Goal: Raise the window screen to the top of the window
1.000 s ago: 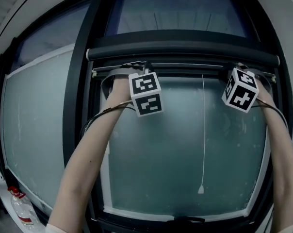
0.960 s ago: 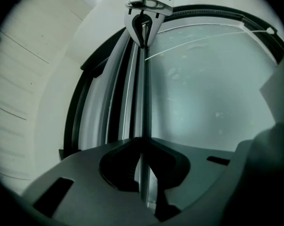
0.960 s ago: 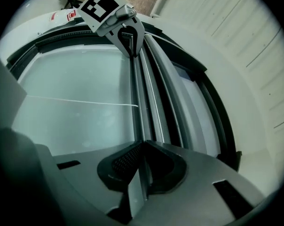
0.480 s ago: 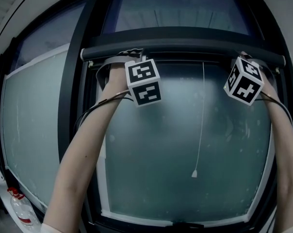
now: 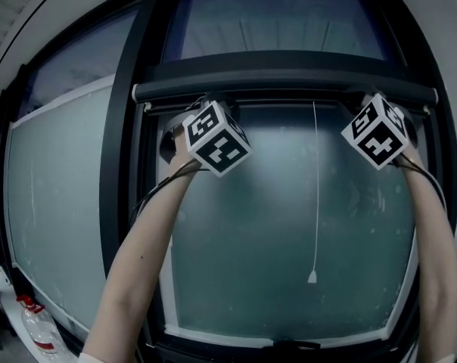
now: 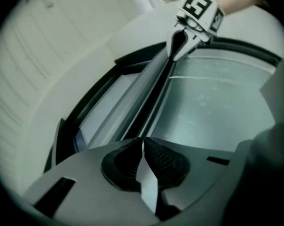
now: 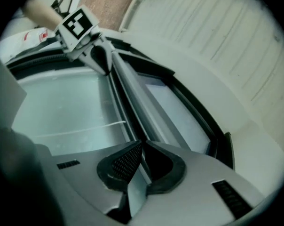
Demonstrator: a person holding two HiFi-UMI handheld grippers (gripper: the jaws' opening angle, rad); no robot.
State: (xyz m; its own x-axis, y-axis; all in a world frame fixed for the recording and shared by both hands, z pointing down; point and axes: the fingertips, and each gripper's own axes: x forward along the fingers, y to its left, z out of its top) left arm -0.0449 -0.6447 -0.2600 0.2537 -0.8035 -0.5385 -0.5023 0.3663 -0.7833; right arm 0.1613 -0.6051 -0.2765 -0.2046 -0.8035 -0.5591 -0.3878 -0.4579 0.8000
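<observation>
The screen's bottom rail (image 6: 151, 93) is a long dark bar lying just under the dark roller housing (image 5: 281, 82) at the top of the window. My left gripper (image 6: 142, 144) is shut on a thin pale lip of the rail near its left end. My right gripper (image 7: 142, 149) is shut on the same lip of the rail (image 7: 128, 98) near the right end. In the head view the marker cubes (image 5: 217, 137) (image 5: 376, 131) hide both sets of jaws, and my forearms reach up to them. Each gripper view shows the other gripper (image 6: 189, 32) (image 7: 88, 39) farther along the rail.
A white pull cord (image 5: 315, 195) hangs down the frosted pane (image 5: 251, 240) and ends in a small knob (image 5: 312, 277). A dark upright frame post (image 5: 126, 142) stands left of my left arm. A bottle with a red label (image 5: 35, 331) sits at the lower left.
Both grippers have risen with the rail, which now sits tight under the housing. Both marker cubes have rolled. The cord's knob swung a little.
</observation>
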